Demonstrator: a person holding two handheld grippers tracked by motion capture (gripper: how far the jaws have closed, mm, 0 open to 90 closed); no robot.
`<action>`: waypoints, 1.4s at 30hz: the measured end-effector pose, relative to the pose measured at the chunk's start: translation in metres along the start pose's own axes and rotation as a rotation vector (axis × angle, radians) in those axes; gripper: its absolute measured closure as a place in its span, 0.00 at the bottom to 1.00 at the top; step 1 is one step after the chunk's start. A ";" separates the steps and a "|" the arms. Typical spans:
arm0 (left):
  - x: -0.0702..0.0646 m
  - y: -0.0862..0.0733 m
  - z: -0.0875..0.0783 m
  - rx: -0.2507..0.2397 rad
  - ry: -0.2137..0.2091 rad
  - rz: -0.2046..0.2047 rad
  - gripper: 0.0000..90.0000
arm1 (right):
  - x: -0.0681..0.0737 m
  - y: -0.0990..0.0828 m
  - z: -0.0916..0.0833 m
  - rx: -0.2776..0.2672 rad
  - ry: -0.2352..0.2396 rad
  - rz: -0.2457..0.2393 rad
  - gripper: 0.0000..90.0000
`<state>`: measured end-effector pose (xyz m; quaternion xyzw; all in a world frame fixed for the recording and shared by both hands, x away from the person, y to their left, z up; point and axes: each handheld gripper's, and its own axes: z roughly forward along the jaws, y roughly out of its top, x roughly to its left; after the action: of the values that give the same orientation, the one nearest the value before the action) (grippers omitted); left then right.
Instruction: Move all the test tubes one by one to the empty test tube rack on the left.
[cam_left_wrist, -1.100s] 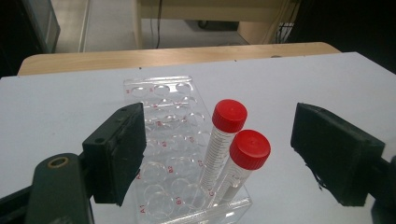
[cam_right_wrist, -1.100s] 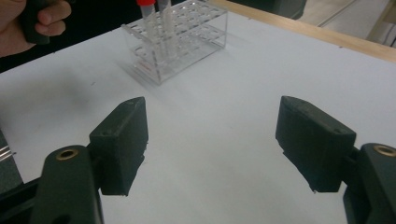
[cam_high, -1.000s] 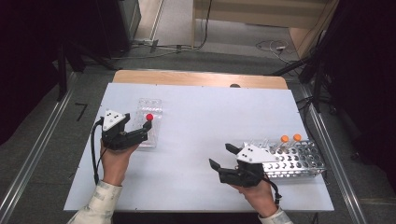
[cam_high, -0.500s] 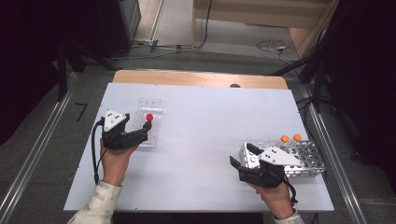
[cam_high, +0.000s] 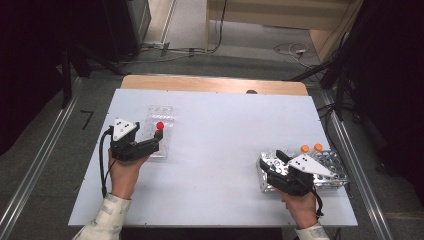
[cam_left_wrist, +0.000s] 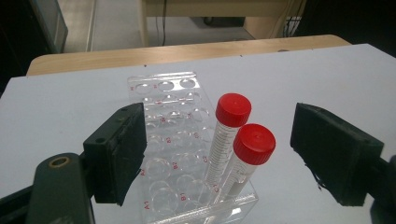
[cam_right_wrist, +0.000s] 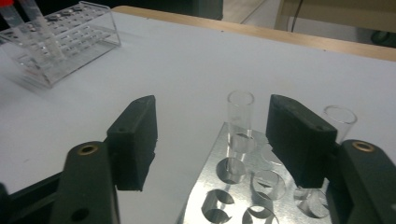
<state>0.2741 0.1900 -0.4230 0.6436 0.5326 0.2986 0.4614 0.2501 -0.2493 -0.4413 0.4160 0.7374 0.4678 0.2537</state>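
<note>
A clear plastic rack (cam_high: 161, 112) (cam_left_wrist: 163, 116) stands at the table's left, with two red-capped tubes (cam_left_wrist: 233, 109) (cam_left_wrist: 254, 142) upright in its near end. My left gripper (cam_high: 156, 140) (cam_left_wrist: 224, 140) is open; its pads stand wide on either side of the tubes and touch neither. At the right my open right gripper (cam_high: 272, 161) (cam_right_wrist: 212, 135) hovers over the left end of a metal rack (cam_high: 332, 162) (cam_right_wrist: 210, 200). Its jaws have just been closing. An uncapped clear tube (cam_right_wrist: 240, 119) stands between them, untouched.
Two orange-capped tubes (cam_high: 304, 148) (cam_high: 318, 147) stand at the metal rack's far side, and another uncapped tube (cam_right_wrist: 340, 116) is beside the right jaw. A wooden strip (cam_high: 215, 84) borders the white table's far edge. Dark equipment and cables surround the table.
My right gripper has moved to the right, from the table beside the metal rack to over its left end, and its jaws have narrowed a little. The left gripper has stayed put.
</note>
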 end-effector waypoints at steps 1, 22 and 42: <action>0.000 0.000 0.000 0.002 -0.001 0.003 0.21 | -0.001 -0.001 0.001 0.006 -0.025 0.007 0.38; -0.003 0.000 0.000 0.002 -0.002 0.010 0.22 | 0.002 0.003 0.022 0.143 -0.138 -0.039 0.75; -0.004 0.001 -0.001 -0.003 -0.005 0.013 0.23 | 0.007 0.011 0.015 0.102 -0.169 -0.050 0.81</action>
<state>0.2728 0.1866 -0.4214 0.6473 0.5268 0.3005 0.4617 0.2621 -0.2335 -0.4379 0.4479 0.7464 0.3863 0.3049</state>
